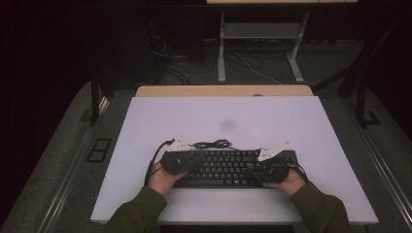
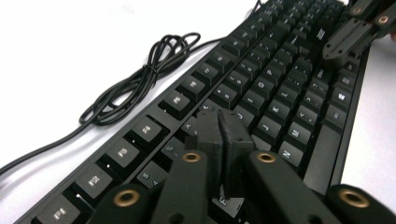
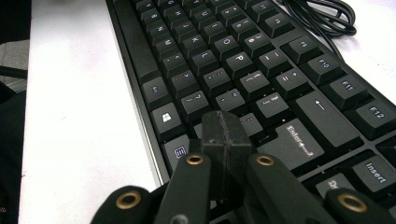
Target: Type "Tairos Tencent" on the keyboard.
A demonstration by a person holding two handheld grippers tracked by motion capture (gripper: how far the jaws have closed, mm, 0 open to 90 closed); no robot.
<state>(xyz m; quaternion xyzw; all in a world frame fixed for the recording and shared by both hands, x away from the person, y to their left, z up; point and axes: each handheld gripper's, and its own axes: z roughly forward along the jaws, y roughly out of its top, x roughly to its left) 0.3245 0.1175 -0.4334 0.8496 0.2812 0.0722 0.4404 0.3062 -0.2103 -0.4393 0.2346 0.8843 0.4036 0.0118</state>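
Observation:
A black keyboard (image 1: 226,167) lies near the front of the white table (image 1: 243,116), its coiled black cable (image 1: 212,144) resting just behind it. My left gripper (image 1: 175,161) hovers over the keyboard's left end. Its jaws are pressed together with nothing between them, above the letter keys (image 2: 219,128). My right gripper (image 1: 270,170) sits over the right end, also shut and empty, above the keys near Enter (image 3: 225,130). In the left gripper view, the right gripper (image 2: 352,35) appears at the far end of the keyboard (image 2: 261,88). The cable (image 2: 140,79) loops beside the function row.
A wooden desk edge (image 1: 223,91) borders the table at the back. Beyond it stand a white table frame (image 1: 260,43) and loose floor cables (image 1: 194,63). Dark floor surrounds the table.

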